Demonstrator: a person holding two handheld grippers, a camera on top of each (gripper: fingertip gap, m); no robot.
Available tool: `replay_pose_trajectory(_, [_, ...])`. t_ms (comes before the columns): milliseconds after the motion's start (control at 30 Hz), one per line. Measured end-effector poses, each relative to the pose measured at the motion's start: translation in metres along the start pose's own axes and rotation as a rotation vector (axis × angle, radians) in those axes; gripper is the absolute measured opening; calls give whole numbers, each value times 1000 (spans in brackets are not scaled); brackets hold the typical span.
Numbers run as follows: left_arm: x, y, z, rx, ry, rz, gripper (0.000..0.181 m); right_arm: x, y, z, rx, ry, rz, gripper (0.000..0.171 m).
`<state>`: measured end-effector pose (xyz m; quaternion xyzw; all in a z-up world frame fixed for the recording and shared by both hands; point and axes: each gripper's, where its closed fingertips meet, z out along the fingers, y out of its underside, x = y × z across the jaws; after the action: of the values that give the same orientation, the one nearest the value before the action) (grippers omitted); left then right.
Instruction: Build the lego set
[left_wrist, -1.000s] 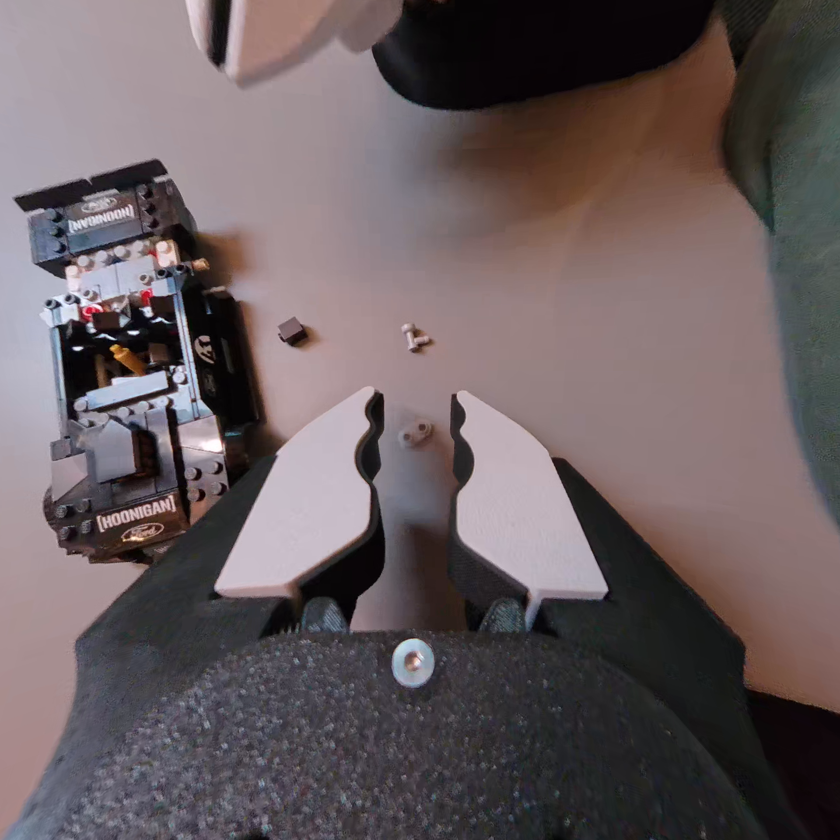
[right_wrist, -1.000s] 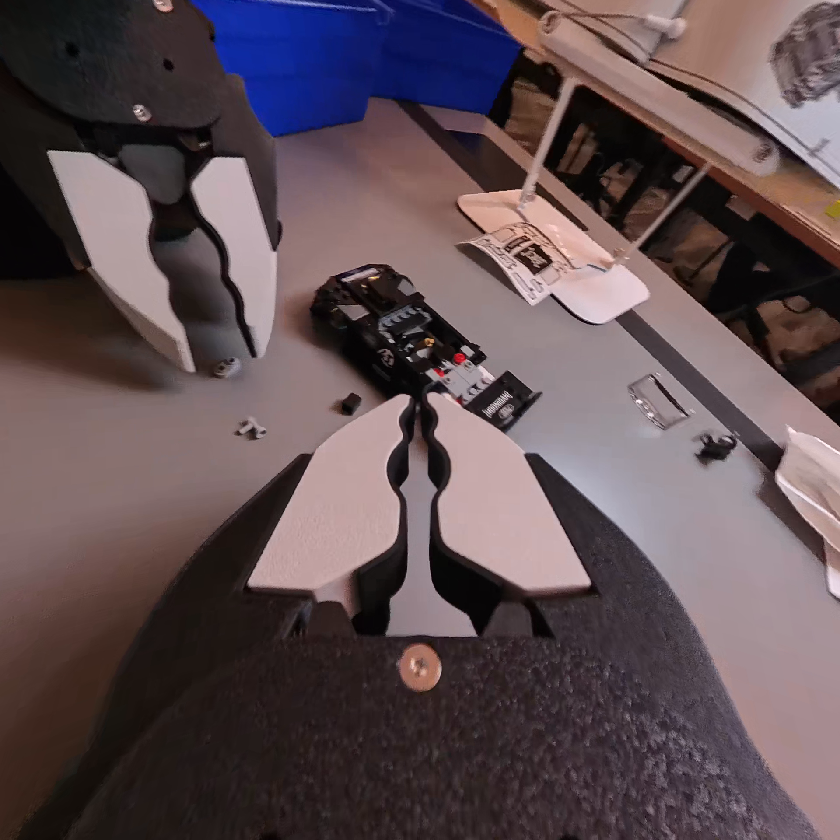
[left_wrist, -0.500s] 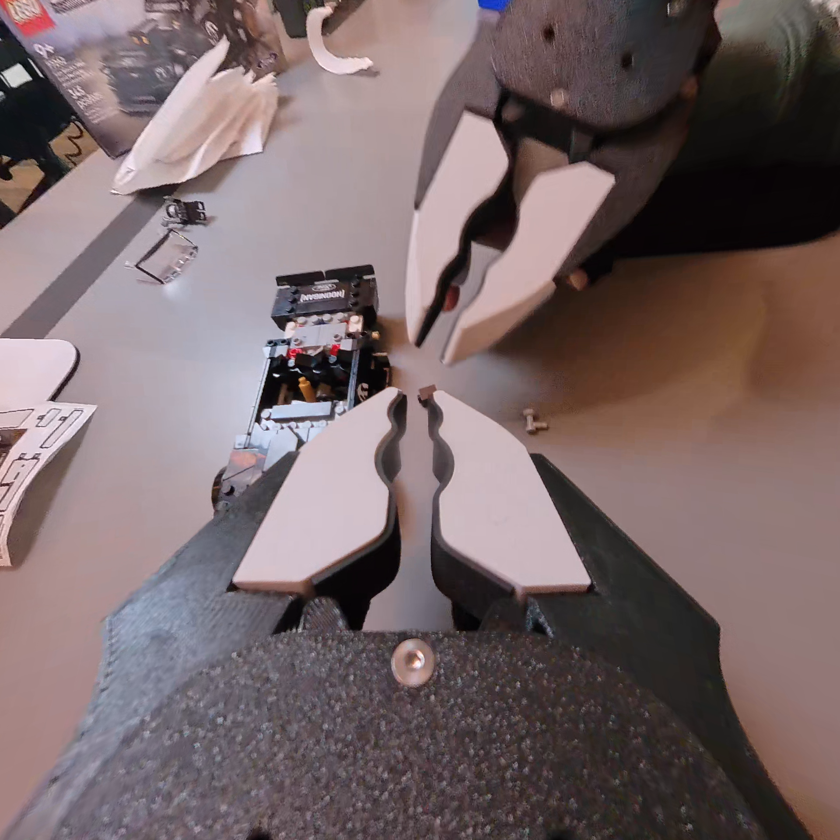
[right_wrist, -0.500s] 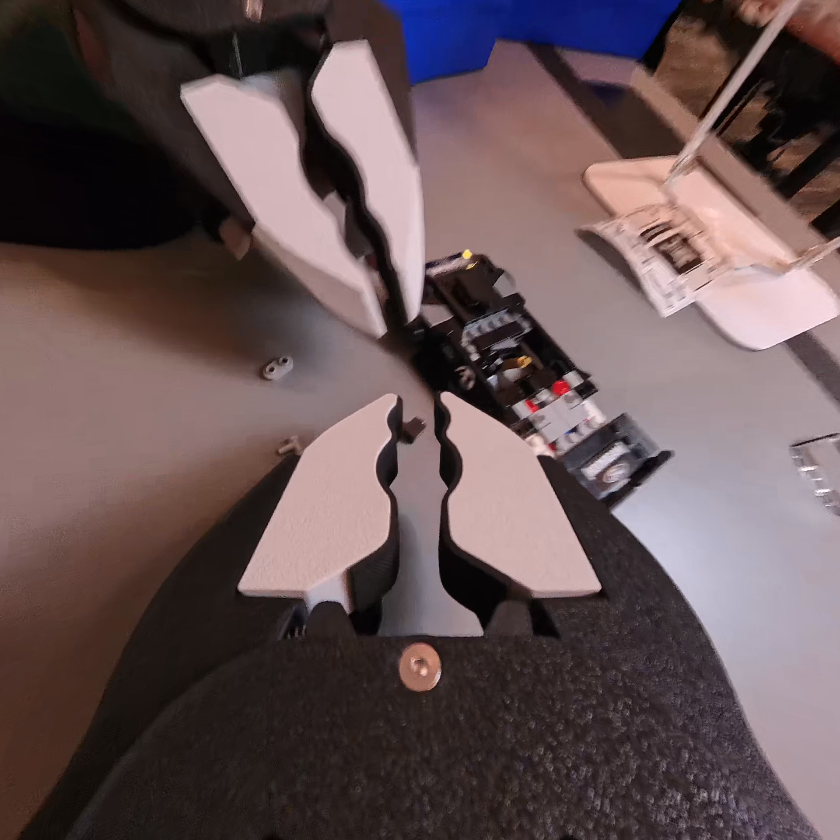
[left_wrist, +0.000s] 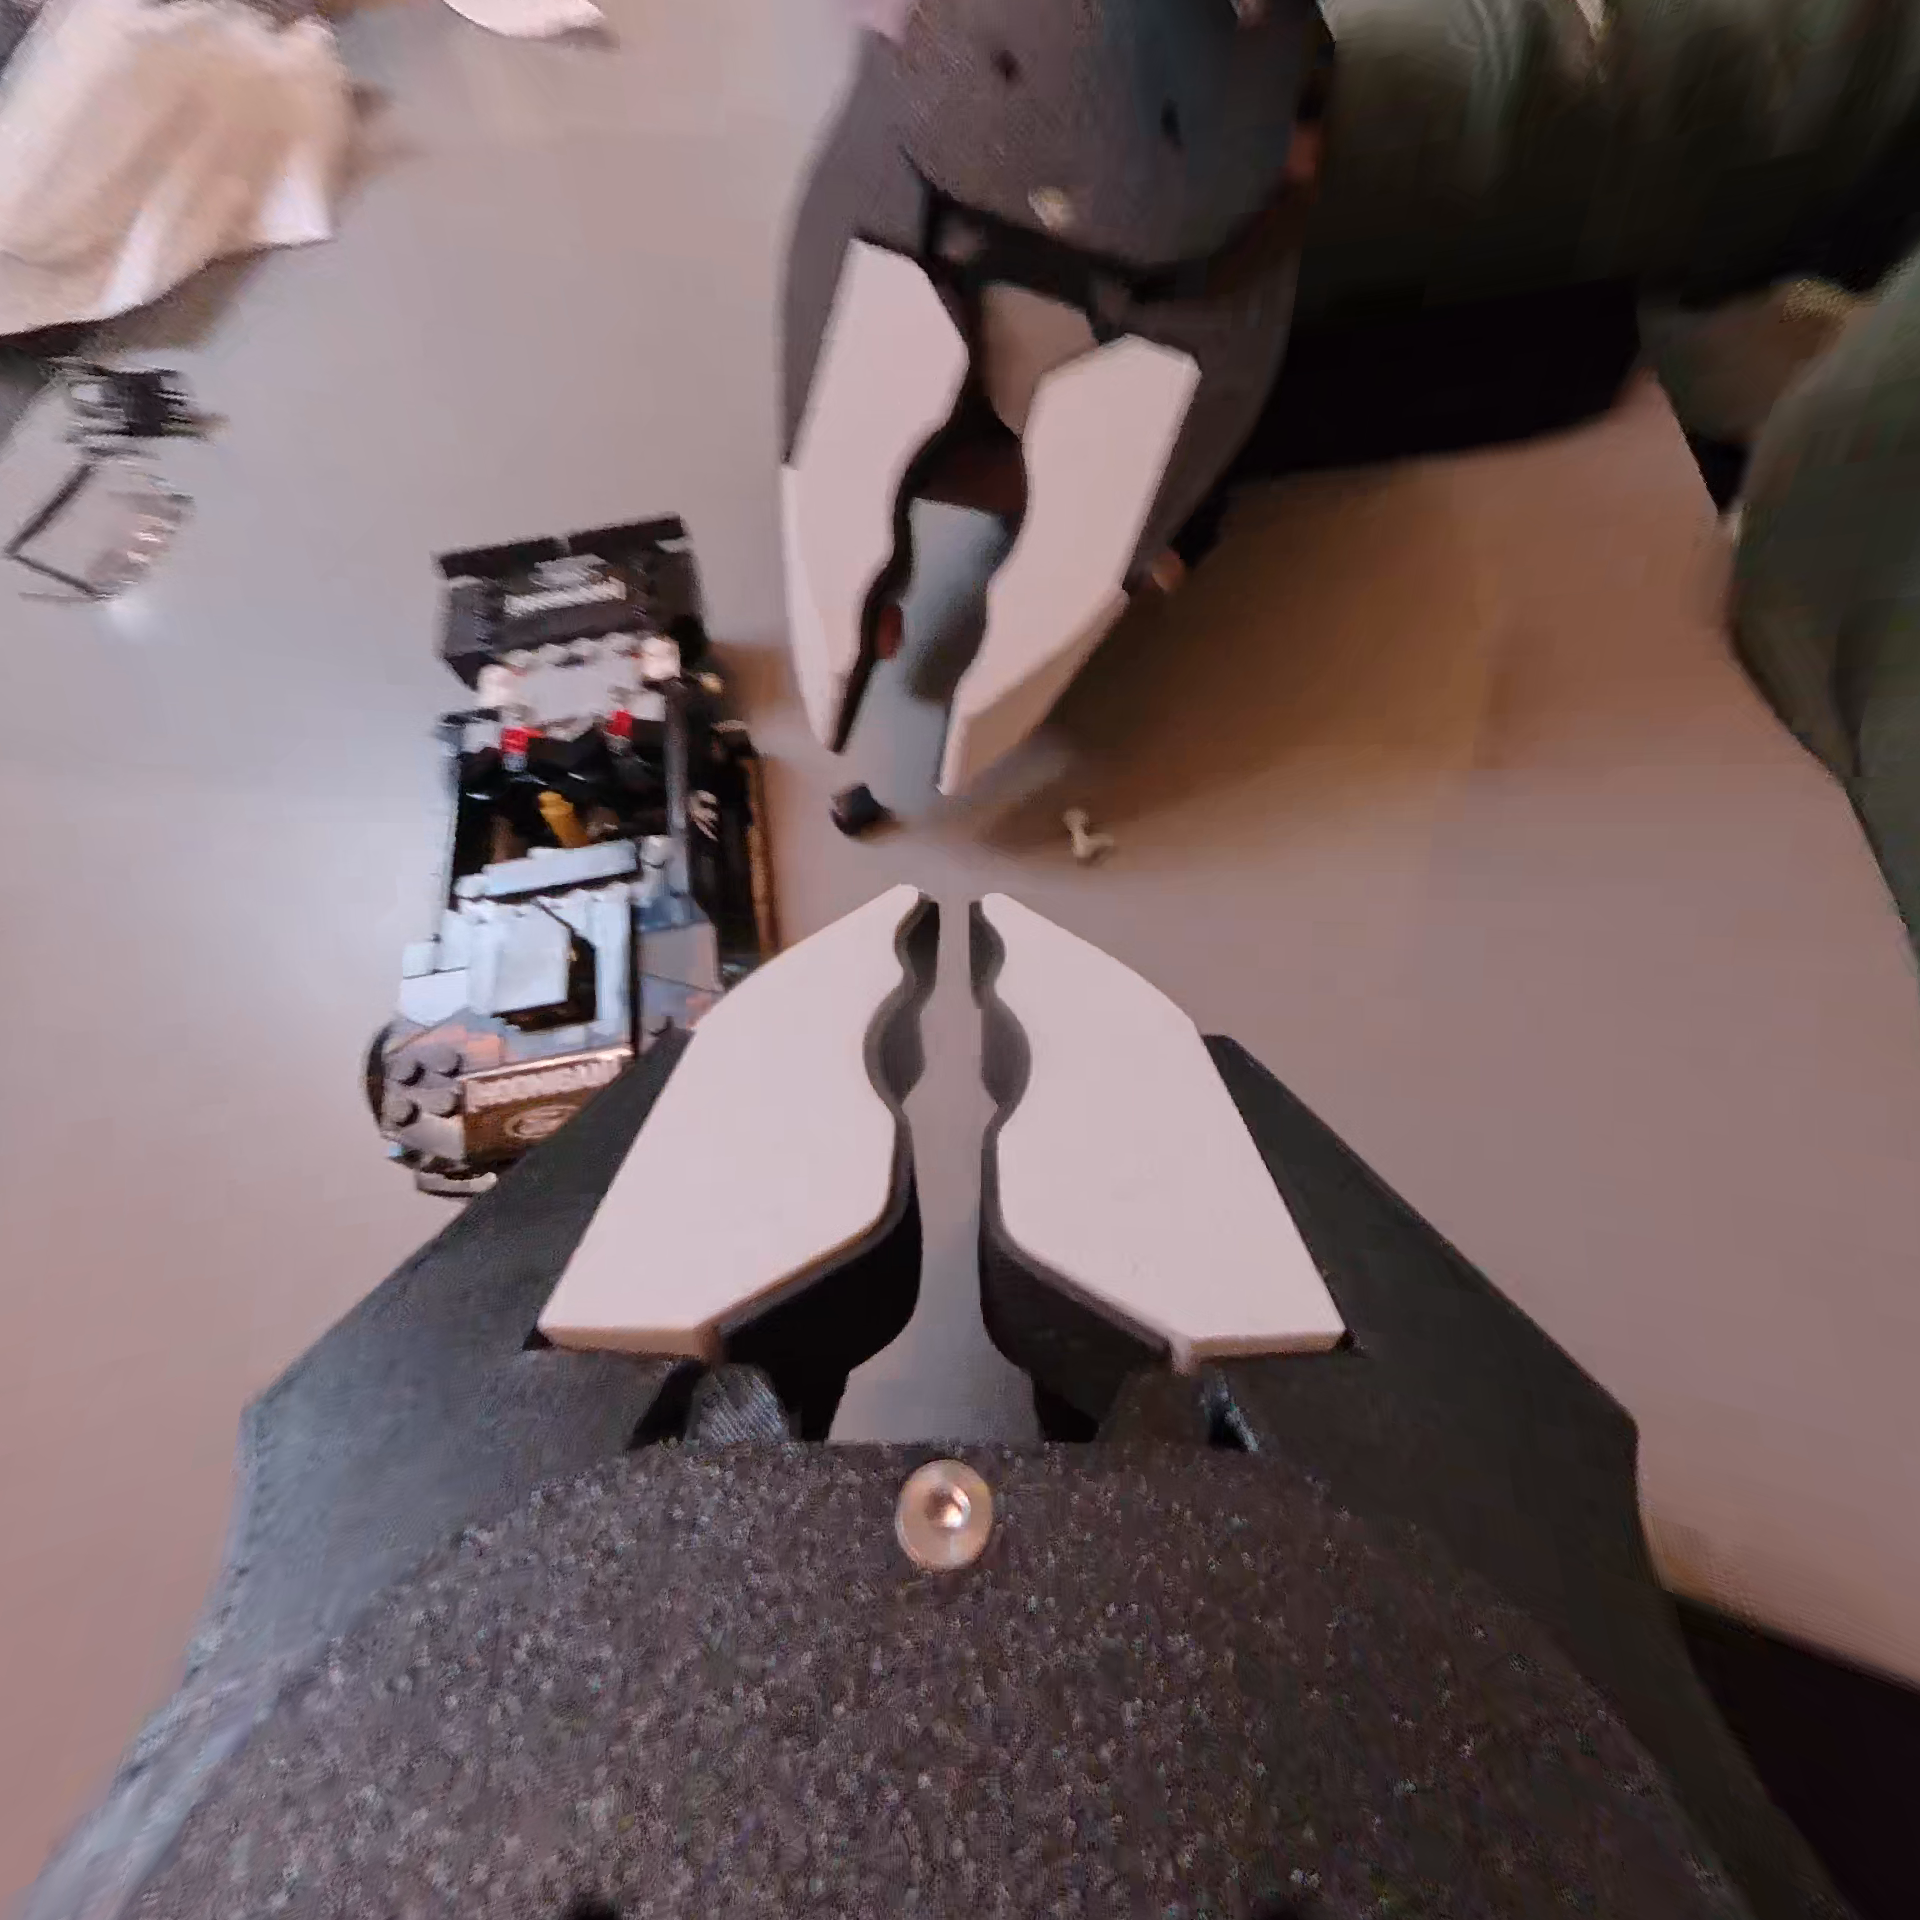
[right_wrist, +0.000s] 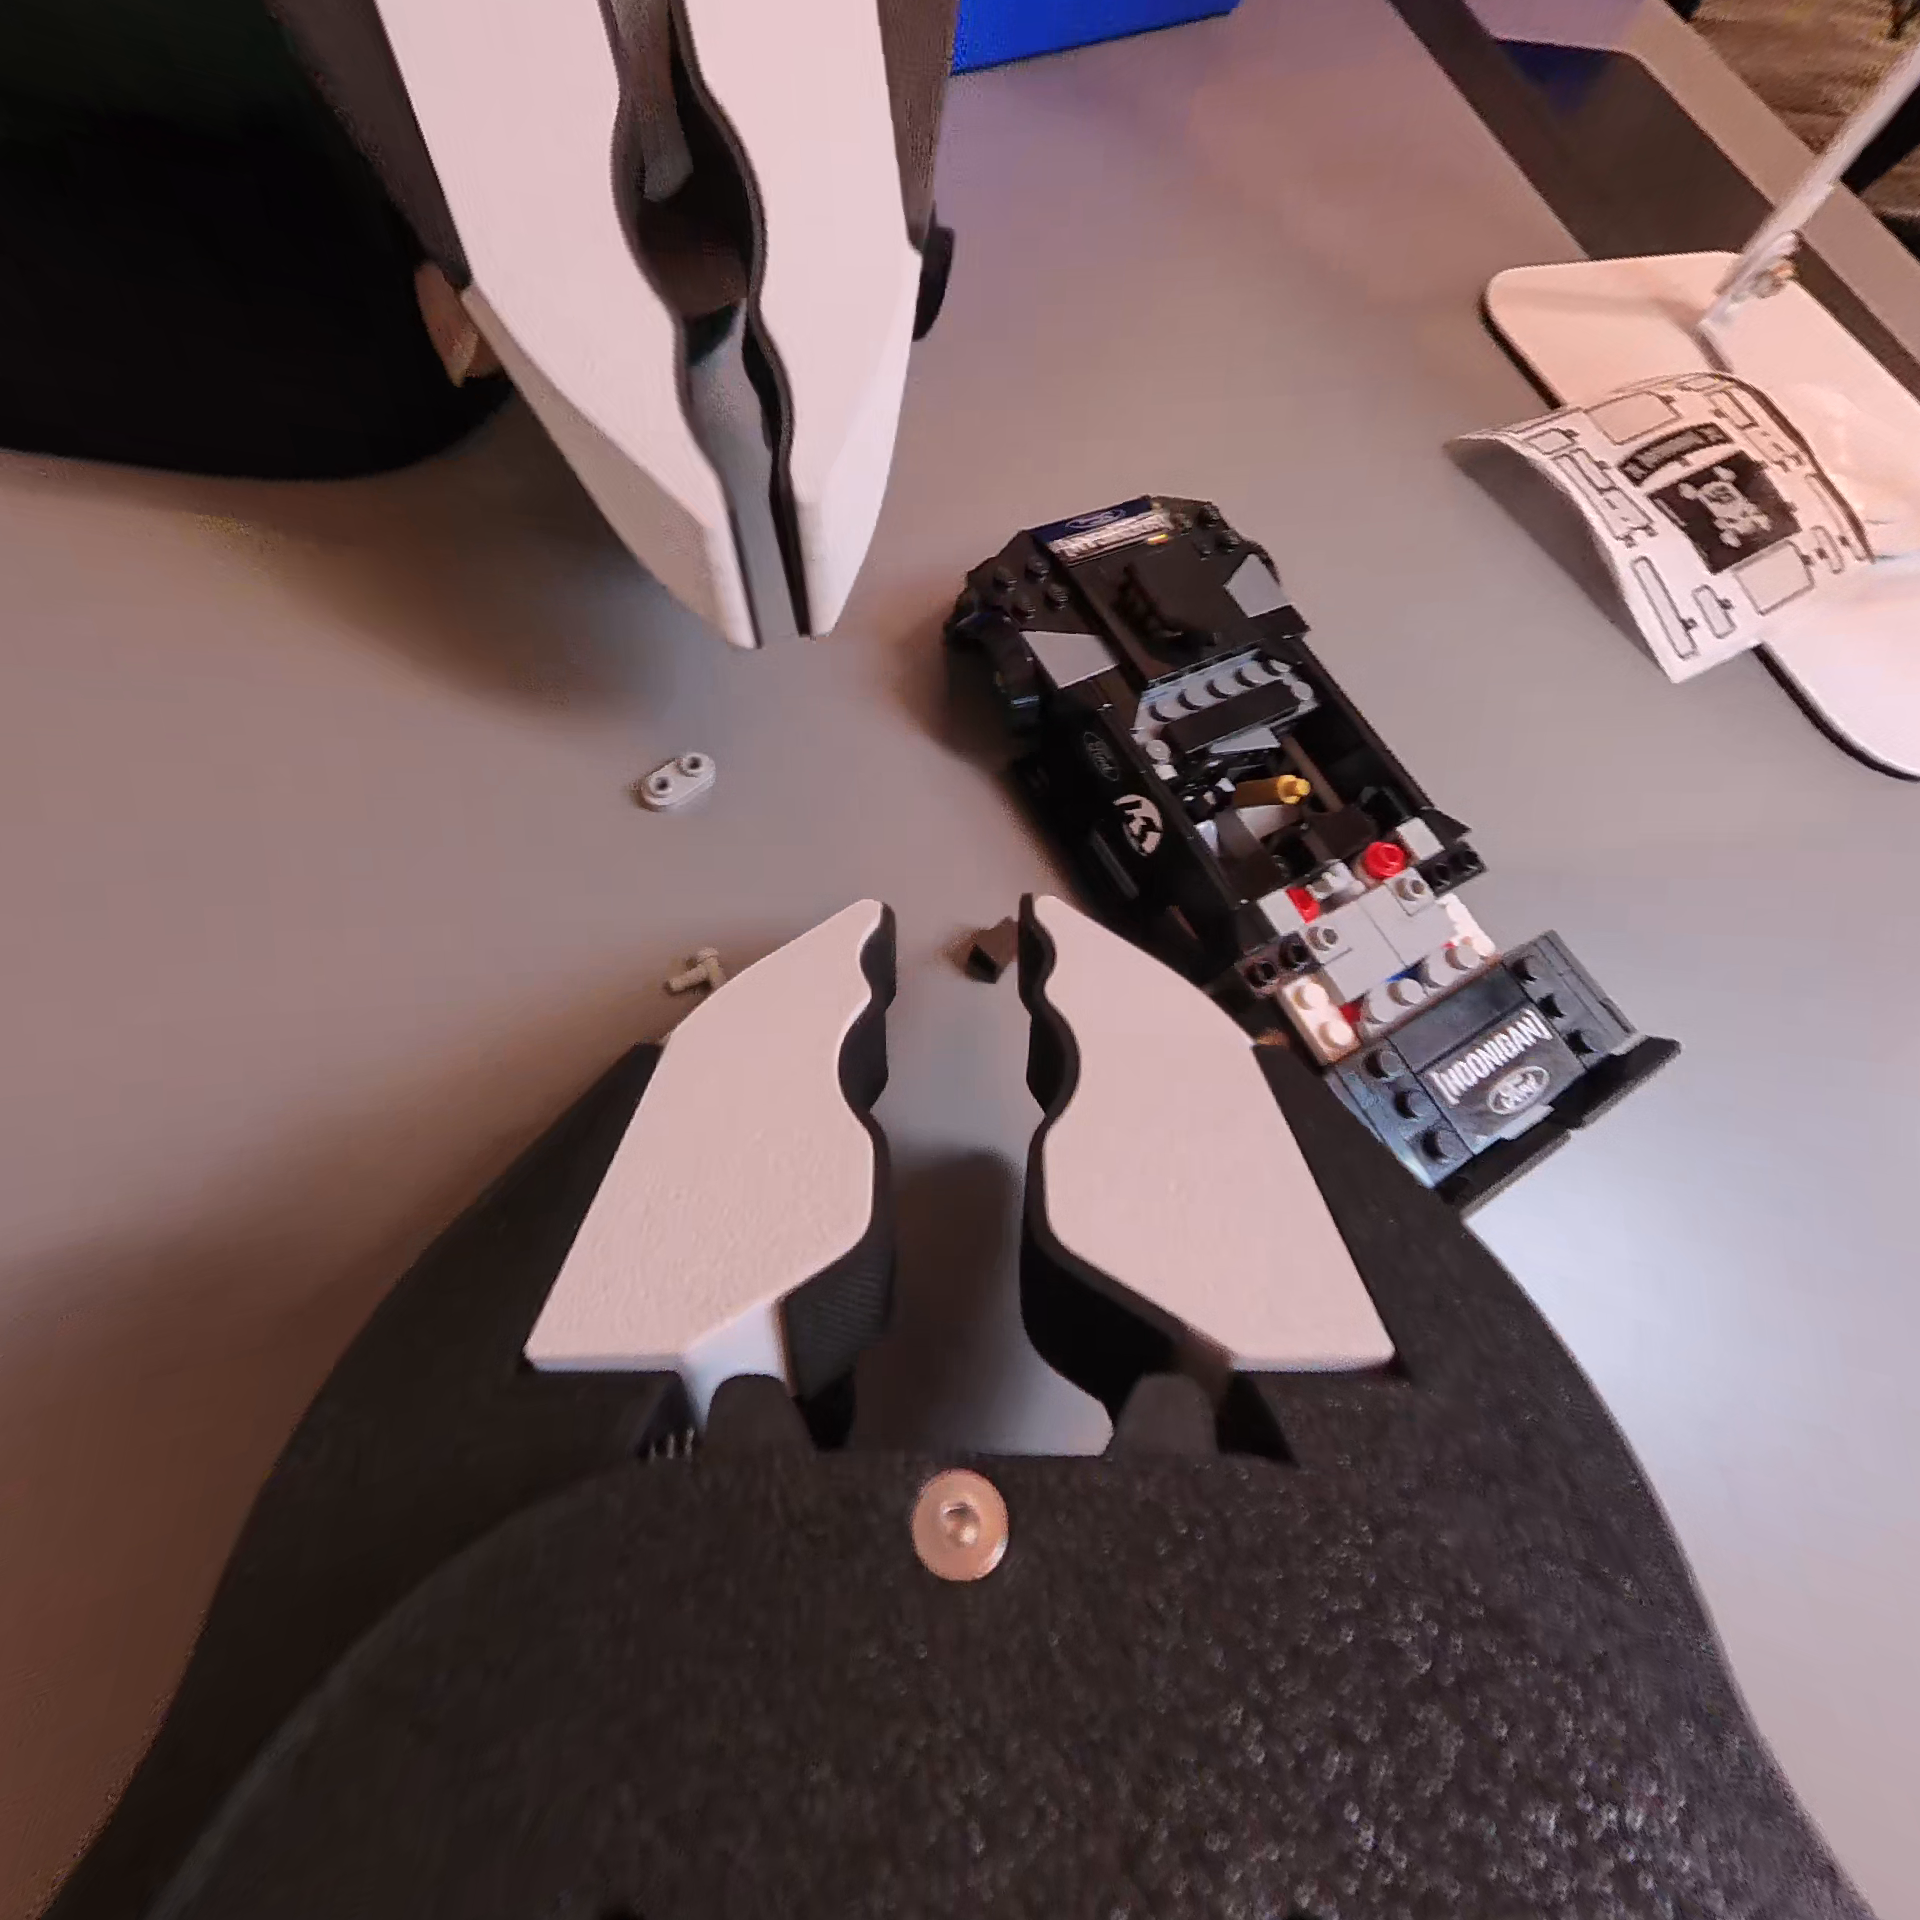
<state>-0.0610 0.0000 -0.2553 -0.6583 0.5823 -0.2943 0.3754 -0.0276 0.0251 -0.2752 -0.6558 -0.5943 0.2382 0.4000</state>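
Lying on the grey tabletop (right_wrist: 312, 935), the small black square brick (right_wrist: 987, 951) sat between the tips of the right gripper (right_wrist: 956, 920), close against its right finger (right_wrist: 1174, 1143), with a clear gap on the other side. That gripper was parted wider than the brick and held nothing. Just right of the brick stood the half-built black and grey brick car (right_wrist: 1278, 810), roof off, studs and a yellow peg showing, its bannered end near the right gripper and its other end farther off.

Left of the brick lay a tiny pale grey pin piece (right_wrist: 691, 971), partly behind the right gripper's left finger, and farther off a light grey two-hole plate (right_wrist: 675, 779). Beyond that plate the left gripper (right_wrist: 774, 634) pointed down at the table, its tips nearly together and nothing visible between them. At the far right a white stand base (right_wrist: 1621, 343) carried a curled sticker sheet (right_wrist: 1714, 509).

I judged the brick very light, rigid and smooth-sided, so it would likely skid or flip if nudged from one side only. The safest hold seemed to be across two flat opposite faces, squarely at the tips, closing gently with the brick centred. The car looked stiff but liable to shed loose parts, and would probably slide on the table unless steadied by its lower body.
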Motion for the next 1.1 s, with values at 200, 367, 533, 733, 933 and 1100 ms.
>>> replay_pose_trajectory(200, [22, 27, 12, -147, 105, 60, 29, -11, -3, -3, 28, -43, -61, 20])
replay_pose_trajectory(367, [32, 36, 17, -206, 157, 54, 27, -9, -5, -5, 44, -25, -55, 20])
replay_pose_trajectory(533, [37, 39, 14, -225, 186, 43, 19, -6, -7, -7, 54, 2, -62, 19])
replay_pose_trajectory(733, [34, 36, 18, -213, 161, 52, 11, -35, 3, -15, -62, -210, -75, 14])
replay_pose_trajectory(933, [33, 32, 25, -205, 131, 67, 9, -47, 12, -7, -145, -253, -118, 14])
replay_pose_trajectory(1100, [33, 28, 30, -200, 113, 67, 9, -47, 11, -4, -155, -245, -128, 13])
